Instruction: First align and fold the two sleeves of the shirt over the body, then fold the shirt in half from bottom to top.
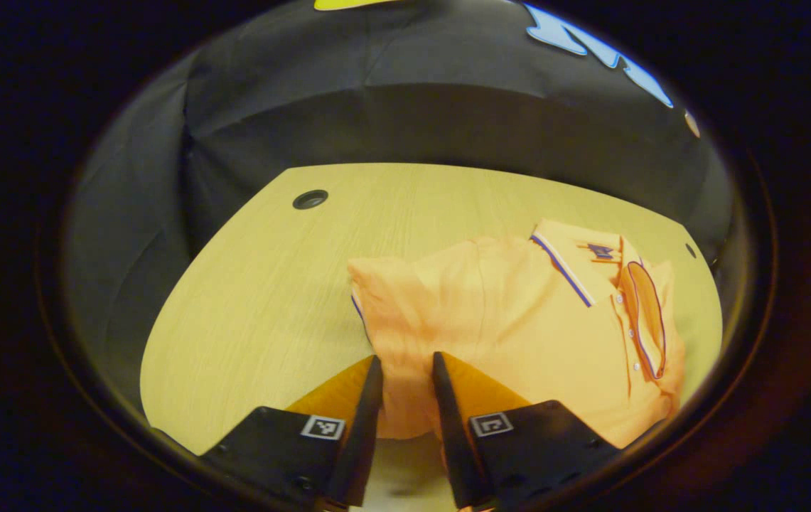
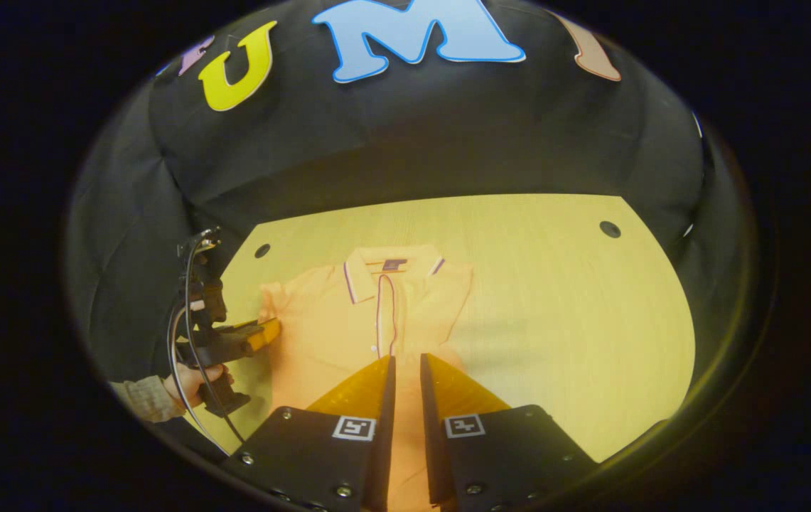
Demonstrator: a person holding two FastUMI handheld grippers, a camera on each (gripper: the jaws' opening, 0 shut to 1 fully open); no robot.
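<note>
The orange short-sleeved polo shirt (image 2: 369, 320) lies flat on the pale wooden table (image 2: 554, 320), collar toward the booth wall, its long axis running from collar to hem. The right gripper (image 2: 405, 370) hovers over the shirt's lower middle, fingers nearly closed, empty. The left gripper (image 1: 405, 370) sits at the shirt's left edge, fingers narrowly apart around a fabric fold; grip uncertain.

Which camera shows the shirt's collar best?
The right gripper view: it faces the orange shirt head-on, so the whole collar lies spread and centred. In the left gripper view the collar sits off to one side, seen at a slant.
</note>
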